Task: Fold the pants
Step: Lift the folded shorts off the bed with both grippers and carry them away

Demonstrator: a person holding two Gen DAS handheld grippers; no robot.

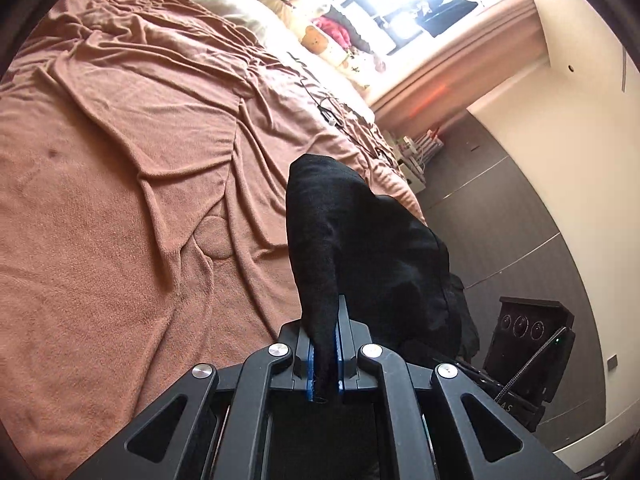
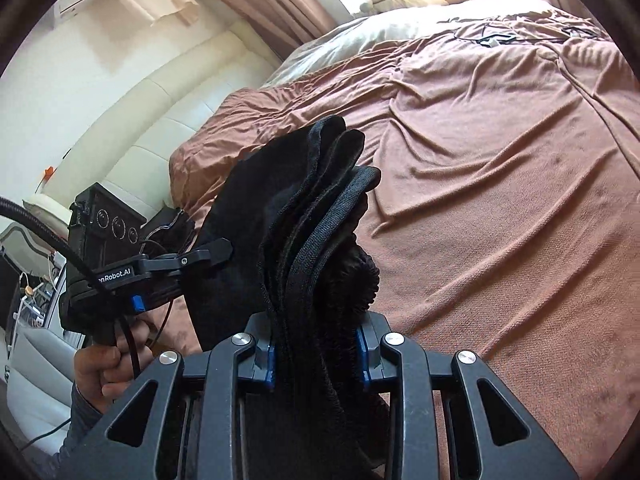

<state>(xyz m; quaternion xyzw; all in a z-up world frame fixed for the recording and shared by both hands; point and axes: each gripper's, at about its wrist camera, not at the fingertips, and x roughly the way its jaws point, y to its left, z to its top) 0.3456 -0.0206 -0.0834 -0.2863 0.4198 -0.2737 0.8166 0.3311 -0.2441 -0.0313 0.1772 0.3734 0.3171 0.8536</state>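
Note:
The black pants (image 1: pixel 360 232) hang in the air over the brown bedspread (image 1: pixel 120 200). My left gripper (image 1: pixel 325 360) is shut on a thin edge of the black cloth. My right gripper (image 2: pixel 318 354) is shut on a thick bunch of the pants (image 2: pixel 304 216), with the ribbed waistband (image 2: pixel 336 216) standing up between its fingers. The left gripper (image 2: pixel 216 254) shows at the left of the right wrist view, clamped on the same cloth. The right gripper's body (image 1: pixel 524 340) shows low at the right of the left wrist view.
The wrinkled brown bedspread (image 2: pixel 500 184) covers the bed. Pillows and soft toys (image 1: pixel 320 40) lie at the head by the window. A black cable (image 1: pixel 328 104) lies on the bed. Grey floor (image 1: pixel 500 220) runs along the bed's side. A cream padded wall (image 2: pixel 140 112) stands behind.

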